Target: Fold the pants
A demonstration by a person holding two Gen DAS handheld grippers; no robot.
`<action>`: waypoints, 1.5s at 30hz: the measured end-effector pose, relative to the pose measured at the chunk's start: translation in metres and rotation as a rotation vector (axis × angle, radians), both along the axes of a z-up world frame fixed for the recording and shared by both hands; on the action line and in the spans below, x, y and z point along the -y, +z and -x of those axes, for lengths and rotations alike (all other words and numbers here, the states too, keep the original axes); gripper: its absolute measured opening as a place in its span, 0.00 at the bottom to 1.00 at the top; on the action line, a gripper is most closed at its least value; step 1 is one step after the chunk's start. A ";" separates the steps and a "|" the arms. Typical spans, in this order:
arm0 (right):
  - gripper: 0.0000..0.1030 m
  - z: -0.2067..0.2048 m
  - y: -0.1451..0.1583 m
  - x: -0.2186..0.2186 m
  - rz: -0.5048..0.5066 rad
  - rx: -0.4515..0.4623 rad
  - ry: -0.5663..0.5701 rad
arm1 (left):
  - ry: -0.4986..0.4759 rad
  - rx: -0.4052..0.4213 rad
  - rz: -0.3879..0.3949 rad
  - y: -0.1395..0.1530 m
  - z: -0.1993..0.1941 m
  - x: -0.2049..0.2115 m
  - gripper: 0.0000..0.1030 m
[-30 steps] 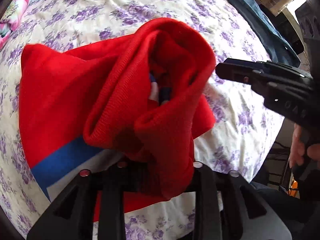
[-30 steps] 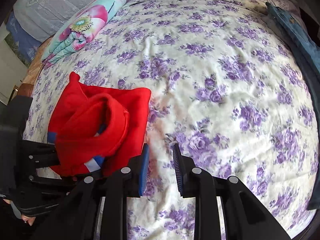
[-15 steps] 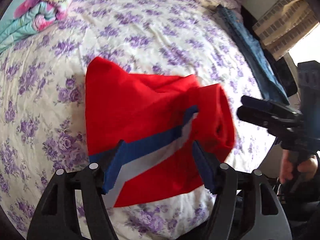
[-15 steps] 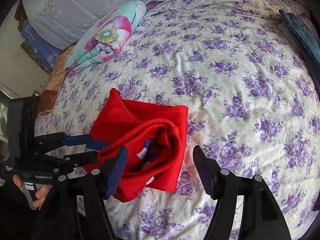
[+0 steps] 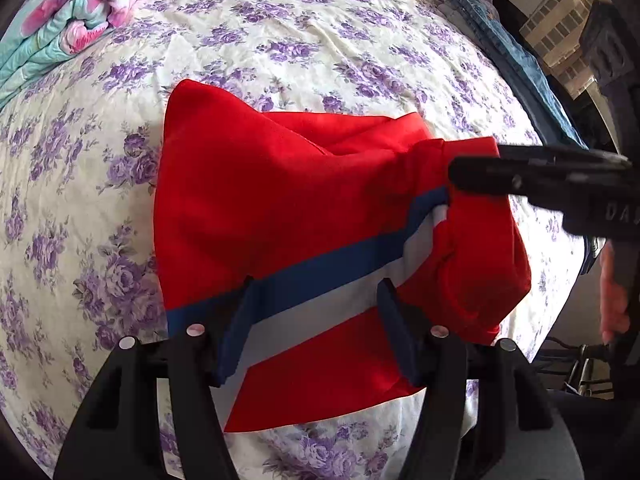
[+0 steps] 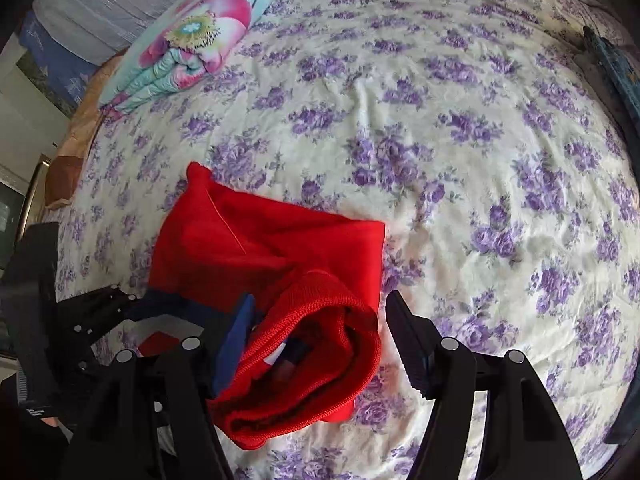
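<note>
The red pants (image 5: pixel 280 200) with a blue and white stripe lie folded on the flowered bed sheet (image 5: pixel 320 40). My left gripper (image 5: pixel 316 332) hovers over their near edge, open, with its pads clear of the cloth. In the right wrist view the same pants (image 6: pixel 260 240) lie at lower left, their ribbed waistband (image 6: pixel 316 360) bunched up at the near end. My right gripper (image 6: pixel 320 340) stands open astride that waistband without pinching it. The right gripper (image 5: pixel 540 176) also shows in the left wrist view, above the pants' right end.
A folded flowered quilt (image 6: pixel 192 44) lies at the far left of the bed. Blue jeans (image 5: pixel 516 64) lie along the bed's right edge. A person's hand (image 5: pixel 614 304) holds the right gripper's handle. The left gripper (image 6: pixel 92 320) shows at the left.
The left gripper let go of the bunched red cloth and drew back; the pants now lie flatter. The right gripper opened wide and moved left over the waistband.
</note>
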State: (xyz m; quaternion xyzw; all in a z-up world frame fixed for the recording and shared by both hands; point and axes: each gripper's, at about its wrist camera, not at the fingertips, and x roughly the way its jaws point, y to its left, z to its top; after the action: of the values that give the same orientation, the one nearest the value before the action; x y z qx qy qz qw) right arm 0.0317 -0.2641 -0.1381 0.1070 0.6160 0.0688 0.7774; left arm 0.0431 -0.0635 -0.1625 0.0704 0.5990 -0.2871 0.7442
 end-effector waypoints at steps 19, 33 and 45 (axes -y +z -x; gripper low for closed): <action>0.37 -0.035 -0.033 0.027 -0.070 0.004 0.029 | 0.140 -0.012 -0.057 -0.019 -0.047 -0.015 0.52; 0.11 0.027 0.012 -0.023 0.037 0.079 0.153 | 0.104 -0.014 0.067 0.038 -0.002 -0.029 0.50; 0.56 -0.056 0.060 -0.077 0.090 0.188 0.502 | 0.157 -0.115 0.019 -0.011 0.008 -0.035 0.30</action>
State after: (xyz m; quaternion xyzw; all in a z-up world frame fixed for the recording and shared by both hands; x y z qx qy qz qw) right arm 0.0875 -0.1873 -0.0778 -0.0905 0.5507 0.2414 0.7939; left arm 0.0351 -0.0289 -0.1737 -0.0005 0.6416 -0.2370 0.7295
